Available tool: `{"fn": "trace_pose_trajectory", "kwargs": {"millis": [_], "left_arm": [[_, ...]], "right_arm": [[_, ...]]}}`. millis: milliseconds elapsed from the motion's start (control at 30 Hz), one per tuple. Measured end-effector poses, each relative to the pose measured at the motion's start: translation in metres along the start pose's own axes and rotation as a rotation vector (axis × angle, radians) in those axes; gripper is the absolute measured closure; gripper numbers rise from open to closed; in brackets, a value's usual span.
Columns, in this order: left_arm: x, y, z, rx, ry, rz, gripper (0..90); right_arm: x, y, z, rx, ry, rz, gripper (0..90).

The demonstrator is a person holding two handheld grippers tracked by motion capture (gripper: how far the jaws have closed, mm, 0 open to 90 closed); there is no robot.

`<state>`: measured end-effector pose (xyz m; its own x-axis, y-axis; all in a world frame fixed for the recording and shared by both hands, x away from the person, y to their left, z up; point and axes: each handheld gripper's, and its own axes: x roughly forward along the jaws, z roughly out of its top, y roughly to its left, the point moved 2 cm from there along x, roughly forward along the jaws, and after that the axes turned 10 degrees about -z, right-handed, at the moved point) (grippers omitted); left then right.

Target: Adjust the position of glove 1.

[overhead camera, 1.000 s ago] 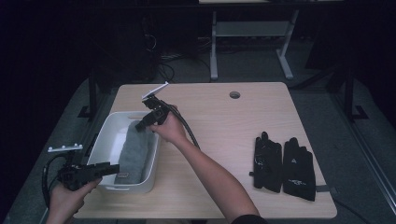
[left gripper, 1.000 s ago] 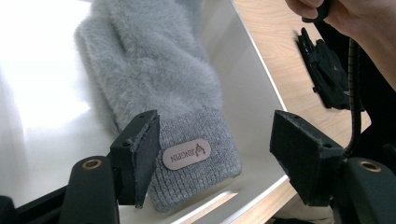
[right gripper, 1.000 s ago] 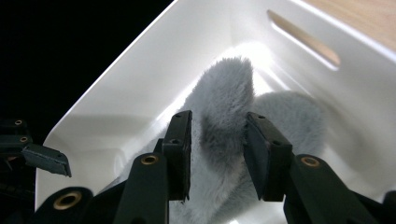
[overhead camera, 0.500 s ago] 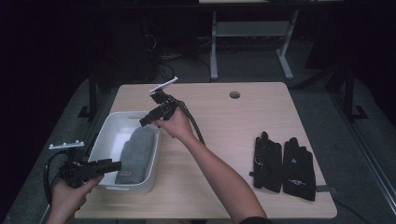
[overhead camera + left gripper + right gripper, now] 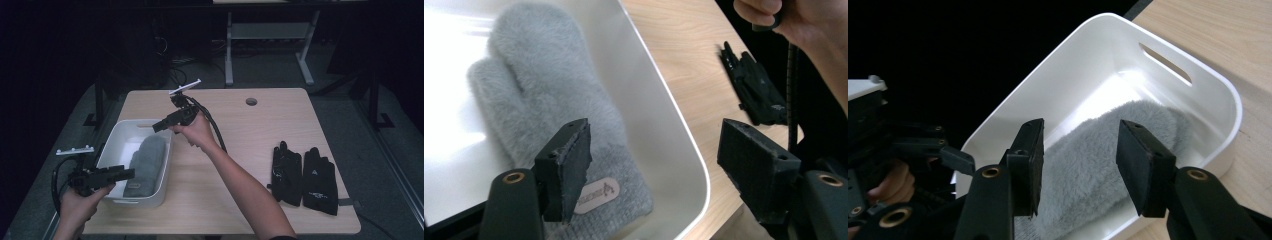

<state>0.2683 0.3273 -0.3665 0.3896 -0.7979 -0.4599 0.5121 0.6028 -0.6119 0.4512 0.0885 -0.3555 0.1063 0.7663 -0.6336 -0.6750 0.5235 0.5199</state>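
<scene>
Nearest the person's edge, left tool (image 5: 125, 173) held low at the near corner of the white bin (image 5: 111, 148), jaws parted and empty, one jaw over the bin and the other over its rim in the left gripper view; judged as parked there to steady or watch the bin rather than to grasp. Grey mitten (image 5: 145, 164) lies flat inside the bin along its length, cuff with an oval label toward the near end, thumb on one side, nothing holding it. Right tool (image 5: 157, 127) hangs above the far right rim of the bin, jaws apart with nothing between them, tilted down toward the mitten; judged consistent with a mitten already placed and the hand free for the next item. Pair of black gloves (image 5: 304, 175) side by side on the right of the desk (image 5: 240, 145), well apart from the bin, likely next to be packed. Desk top is light wood with a round cable hole (image 5: 251, 101) near its far edge. Beyond: dark room, grey floor, white frame legs (image 5: 267, 35), loose cables
</scene>
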Motion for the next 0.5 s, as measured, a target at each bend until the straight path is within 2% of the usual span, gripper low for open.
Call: {"fn": "trace_pose_trajectory", "kwargs": {"millis": [100,500], "left_arm": [[0.001,-0.002,0.001,-0.010,-0.007,-0.009,28.1],[0.014,-0.012,0.010,0.010,-0.001,-0.033,26.5]], "right_arm": [[-0.003,-0.002,-0.002,0.000,-0.003,0.006,52.5],[-0.025,-0.016,-0.013,0.015,-0.038,0.017,49.3]]}}
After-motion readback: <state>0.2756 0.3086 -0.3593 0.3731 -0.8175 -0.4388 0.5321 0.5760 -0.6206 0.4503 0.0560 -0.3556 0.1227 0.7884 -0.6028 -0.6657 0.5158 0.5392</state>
